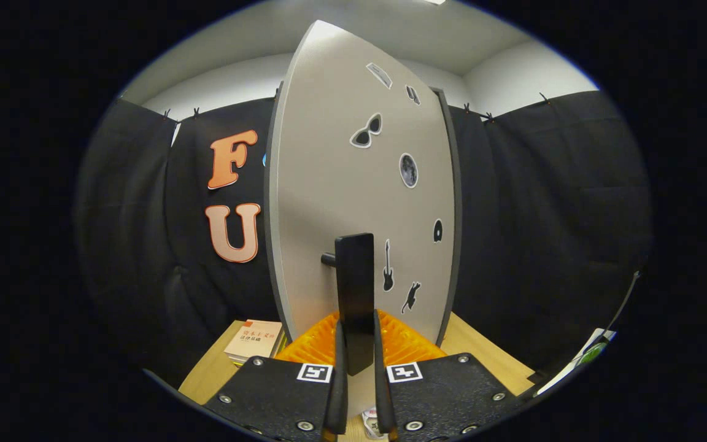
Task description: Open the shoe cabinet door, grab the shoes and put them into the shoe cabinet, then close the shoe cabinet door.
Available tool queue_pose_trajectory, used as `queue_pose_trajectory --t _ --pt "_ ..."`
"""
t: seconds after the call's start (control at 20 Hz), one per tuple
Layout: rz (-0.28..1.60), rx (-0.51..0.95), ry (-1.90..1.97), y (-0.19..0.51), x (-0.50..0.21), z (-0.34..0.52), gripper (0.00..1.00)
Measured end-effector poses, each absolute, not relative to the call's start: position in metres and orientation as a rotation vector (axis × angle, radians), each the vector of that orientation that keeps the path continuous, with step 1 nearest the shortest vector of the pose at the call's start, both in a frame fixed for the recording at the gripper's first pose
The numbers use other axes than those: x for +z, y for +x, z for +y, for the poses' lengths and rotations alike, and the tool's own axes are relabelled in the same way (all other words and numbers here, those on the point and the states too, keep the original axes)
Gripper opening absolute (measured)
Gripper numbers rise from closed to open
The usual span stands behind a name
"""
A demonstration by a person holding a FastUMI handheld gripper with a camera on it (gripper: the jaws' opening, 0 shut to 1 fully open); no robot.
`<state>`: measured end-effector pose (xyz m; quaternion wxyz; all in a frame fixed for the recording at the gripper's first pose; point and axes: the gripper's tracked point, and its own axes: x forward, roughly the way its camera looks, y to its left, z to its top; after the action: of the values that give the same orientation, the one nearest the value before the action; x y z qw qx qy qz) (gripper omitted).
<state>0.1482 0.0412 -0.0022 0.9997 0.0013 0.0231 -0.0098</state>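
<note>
Gripper clamped narrow on the black door handle, fingers either side, to swing the shoe cabinet door.

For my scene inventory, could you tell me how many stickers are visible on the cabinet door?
7 on the cabinet door, running top to bottom beyond the gripper, which is shut on the door handle; more may be hidden behind it.

textured tongs, square coded marker on each half, apparently silver screws
</note>
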Motion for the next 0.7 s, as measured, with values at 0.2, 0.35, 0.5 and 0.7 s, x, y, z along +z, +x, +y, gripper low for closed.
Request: queue_pose_trajectory --t 0.2,0.35,0.5,0.7 --pt "0.041 -0.064 0.038 0.139 -0.001 0.016 0.14" --pt "0.04 -0.101 0.013 0.136 0.001 -0.003 0.12" --pt "0.04 -0.128 0.017 0.133 0.0 -0.017 0.09" --pt "0.048 -0.178 0.022 0.13 -0.003 -0.04 0.05"
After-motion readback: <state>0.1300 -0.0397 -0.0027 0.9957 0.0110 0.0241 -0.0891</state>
